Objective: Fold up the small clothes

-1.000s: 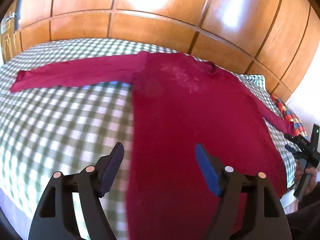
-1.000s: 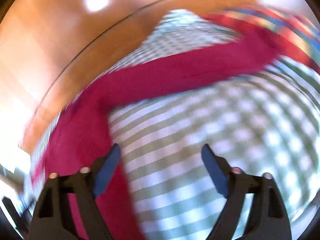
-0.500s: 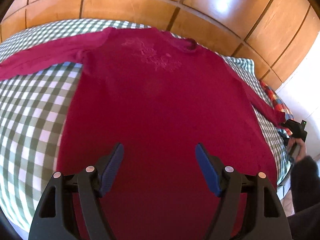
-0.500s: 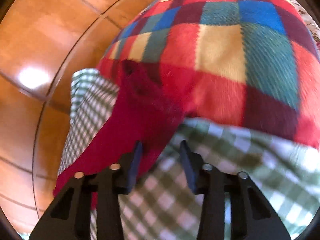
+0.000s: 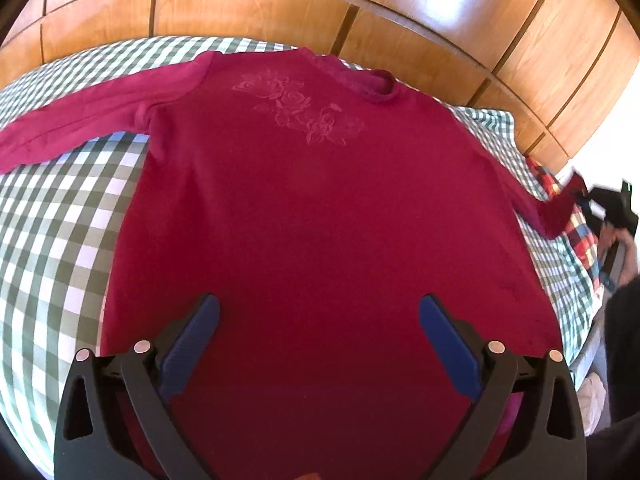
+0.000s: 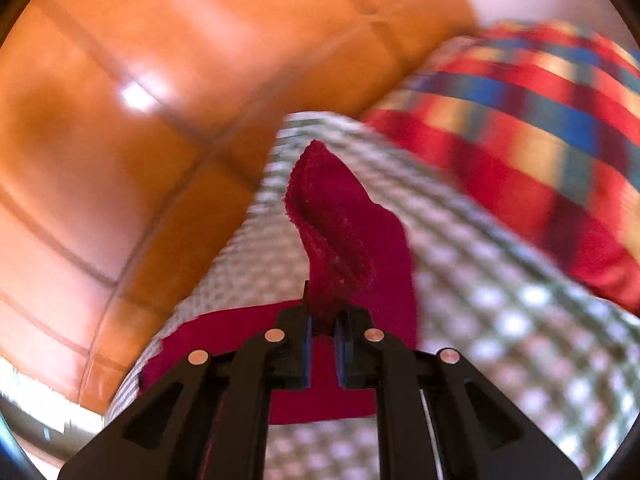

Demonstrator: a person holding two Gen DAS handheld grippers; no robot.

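A crimson long-sleeved top (image 5: 312,208) with a faint flower print lies flat, front up, on a green-and-white checked bedspread (image 5: 52,232), sleeves spread to both sides. My left gripper (image 5: 320,320) hangs over the lower half of its body; its jaws are opening wide and nothing is between the blue pads (image 5: 448,344). At the far right, my right gripper (image 5: 588,196) holds the end of the right sleeve. In the right wrist view, the right gripper (image 6: 322,324) is shut on the sleeve cuff (image 6: 340,232), which stands up above the pads, lifted off the bed.
Glossy wooden panels (image 5: 280,4) rise behind the bed. A red, blue and yellow plaid blanket (image 6: 540,152) lies at the bed's right end by the sleeve. A hand (image 5: 624,248) and a dark sleeve hold the right gripper at the edge.
My right gripper closed on the sleeve cuff by the plaid blanket and lifted it. My left gripper shifted from the top's left edge to over its body, and its jaws spread wider.
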